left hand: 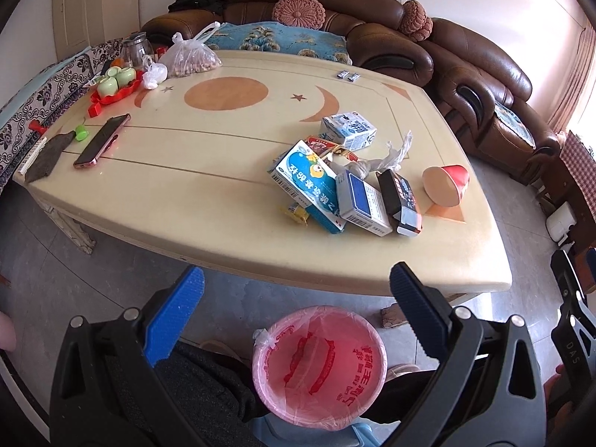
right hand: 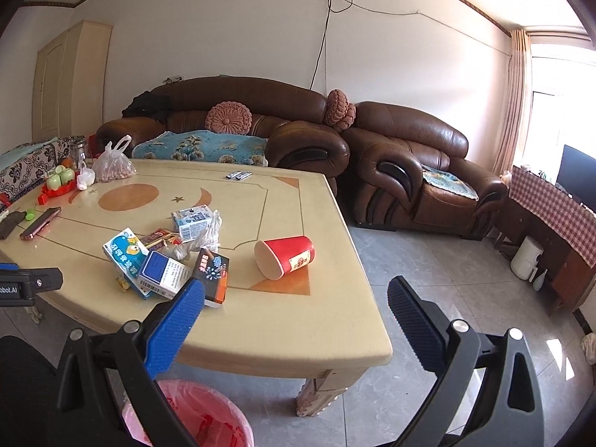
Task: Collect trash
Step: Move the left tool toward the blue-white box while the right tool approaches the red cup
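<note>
The red cup (right hand: 285, 257) lies on its side, mouth (long axis too) toward the table's (right hand: 335, 335) near-left; both the left gripper (left hand: 298, 290) and the right gripper (right hand: 296, 305) are spread wide, empty.

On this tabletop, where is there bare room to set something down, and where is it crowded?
Free: the middle of the table, between the phone and the box pile, and the near edge in front of that pile. Also the far right corner behind the tipped red cup. Crowded: the pile itself and the far left corner around the red tray.
</note>
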Available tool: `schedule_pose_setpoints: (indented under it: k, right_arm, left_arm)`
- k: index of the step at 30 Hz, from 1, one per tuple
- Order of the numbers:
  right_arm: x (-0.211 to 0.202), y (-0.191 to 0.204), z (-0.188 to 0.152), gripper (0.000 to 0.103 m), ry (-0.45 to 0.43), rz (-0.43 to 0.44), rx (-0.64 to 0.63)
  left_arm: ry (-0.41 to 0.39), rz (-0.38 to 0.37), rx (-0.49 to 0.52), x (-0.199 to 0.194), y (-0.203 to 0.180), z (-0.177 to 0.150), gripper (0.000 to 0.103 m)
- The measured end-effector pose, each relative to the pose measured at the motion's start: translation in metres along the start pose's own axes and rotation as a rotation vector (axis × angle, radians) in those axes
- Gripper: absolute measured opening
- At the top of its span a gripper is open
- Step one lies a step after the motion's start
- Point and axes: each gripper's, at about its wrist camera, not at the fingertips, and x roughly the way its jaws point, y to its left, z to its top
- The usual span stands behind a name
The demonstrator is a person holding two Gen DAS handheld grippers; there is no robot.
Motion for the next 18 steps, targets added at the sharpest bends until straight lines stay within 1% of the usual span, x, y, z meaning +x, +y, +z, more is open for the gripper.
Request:
schedule_pose_setpoints:
  k: [2, 7, 11, 18]
  right_arm:
    - [0.011, 0.002, 0.001, 0.096, -0.001, -0.008, -0.015]
    - [0.042, 0.004, 0.004, 0.096, 0.032, 0.003, -0.012]
    - [0.067, 0.005, 0.004, 0.096, 0.058, 0.002, -0.012]
    - [0.111, 0.005, 0.001, 0.096, 0.111, 0.004, -0.010]
  left_arm:
    - [0.010, 0.007, 0.005, 0.009, -0.003, 0.005, 0.098]
    - [0.032, 0.016, 0.029, 0.031, -0.008, 0.018, 0.098]
    - [0.060, -0.003, 0.019, 0.048, -0.006, 0.027, 0.098]
    - [0.096, 0.004, 0.000, 0.079, -0.002, 0.041, 0.098]
